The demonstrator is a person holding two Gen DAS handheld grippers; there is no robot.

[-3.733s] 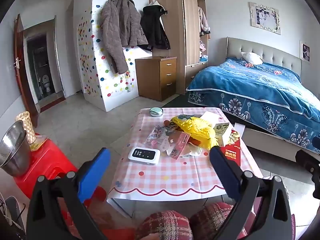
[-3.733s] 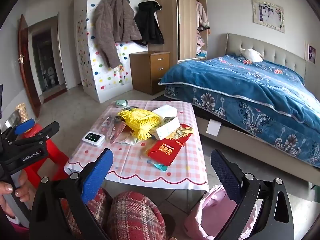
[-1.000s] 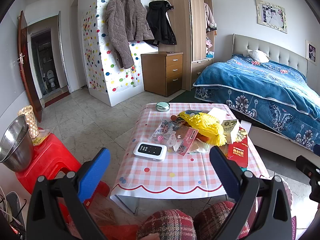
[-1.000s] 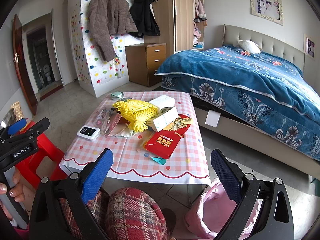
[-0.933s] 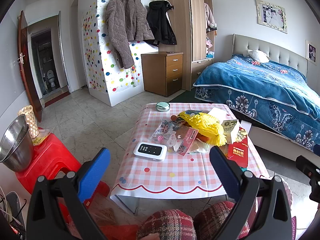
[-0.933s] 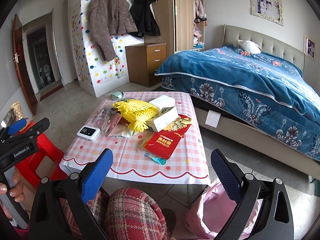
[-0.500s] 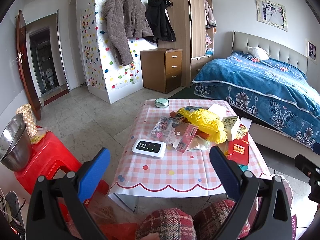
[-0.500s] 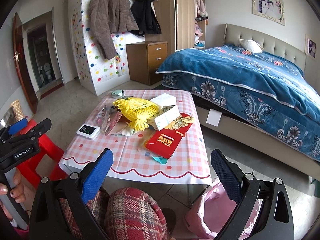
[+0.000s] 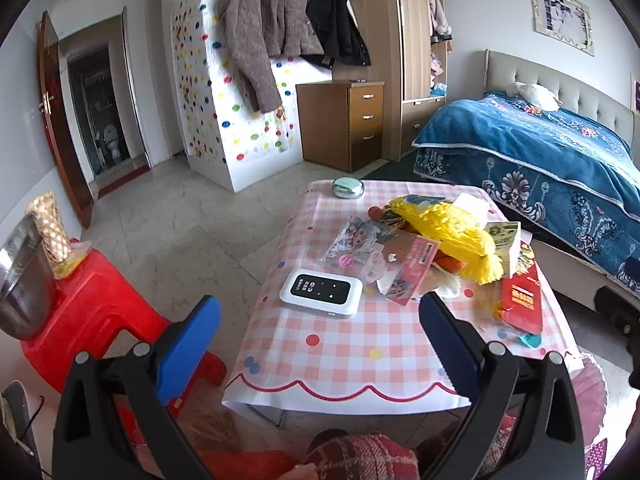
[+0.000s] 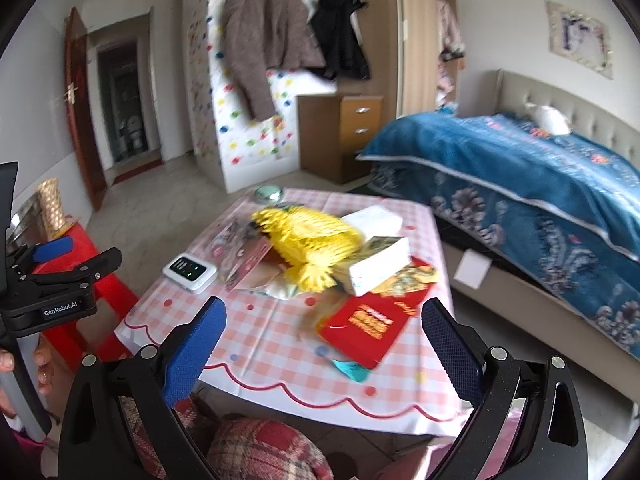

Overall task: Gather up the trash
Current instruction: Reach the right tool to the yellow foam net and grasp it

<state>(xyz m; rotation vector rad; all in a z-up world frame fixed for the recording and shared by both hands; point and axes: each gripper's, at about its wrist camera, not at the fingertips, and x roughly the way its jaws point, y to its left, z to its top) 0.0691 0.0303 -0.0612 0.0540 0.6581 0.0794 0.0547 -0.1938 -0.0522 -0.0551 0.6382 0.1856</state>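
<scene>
Yellow foam netting [image 10: 308,240] lies mid-table on wrapper pile: feather-light, squashy, springy; you pinch tasselled near end, squeeze firm. Pink snack wrapper [image 9: 412,270] just beside it: thin, slick, crinkly; take by edge. Red envelope [image 10: 372,324] flat, stiffer; lift at corner. Left gripper [image 9: 320,344] and right gripper [image 10: 324,346] both spread wide, holding nothing, short of checked table [image 9: 340,352]. Avoid white device [image 9: 322,292].

Trash [image 9: 440,236] on table [image 9: 352,352] — bed [image 9: 552,156] behind
</scene>
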